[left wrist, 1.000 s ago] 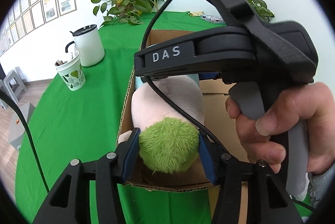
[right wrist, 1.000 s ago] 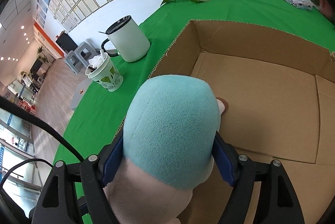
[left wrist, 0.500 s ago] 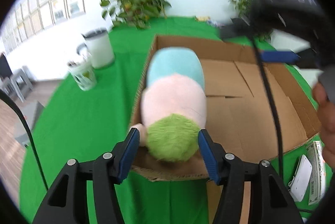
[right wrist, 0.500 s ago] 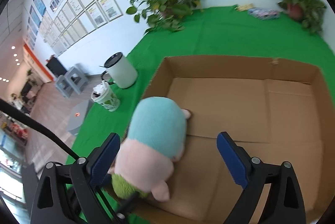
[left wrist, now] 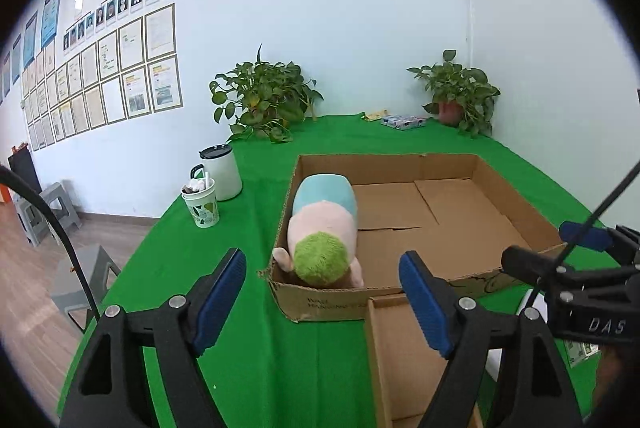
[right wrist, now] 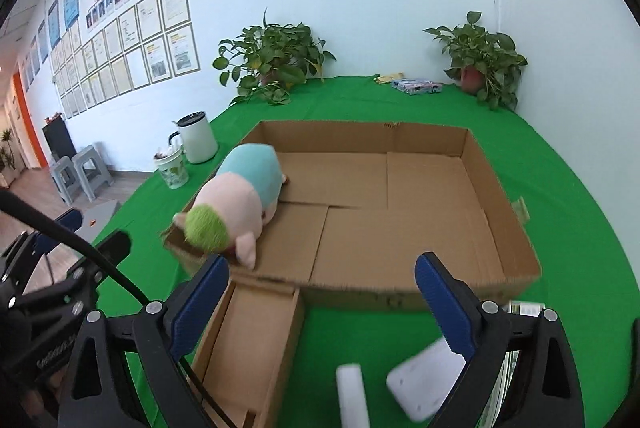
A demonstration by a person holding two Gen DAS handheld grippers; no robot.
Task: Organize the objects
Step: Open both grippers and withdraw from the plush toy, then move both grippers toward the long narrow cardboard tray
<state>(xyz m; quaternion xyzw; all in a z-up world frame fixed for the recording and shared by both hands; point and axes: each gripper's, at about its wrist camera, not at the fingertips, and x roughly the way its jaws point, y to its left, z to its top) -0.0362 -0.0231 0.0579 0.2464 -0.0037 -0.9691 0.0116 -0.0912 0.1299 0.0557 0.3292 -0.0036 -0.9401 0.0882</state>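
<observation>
1. My left gripper (left wrist: 322,298) is empty and its jaws are opening, blue pads well apart with nothing between them.
2. My right gripper (right wrist: 322,302) is spread wide too and holding nothing.
3. The plush (left wrist: 322,230) lies inside the big box (left wrist: 516,196), tucked against its left wall in the near-left corner. Green fuzzy end faces me, pink middle, teal end farther in.
4. Rest of that box is bare cardboard.
5. A smaller box (right wrist: 256,344) sits on the green table (left wrist: 256,344) right against the big one's near wall.
6. Over at the table's left edge there's a white mug (left wrist: 222,172) with a paper cup (left wrist: 201,203) just beside it.
7. Two plants (right wrist: 274,62) at the far edge, one in the far-right corner.
8. A couple of white blocks (right wrist: 426,380) lie on the table near my right gripper, blurry.
</observation>
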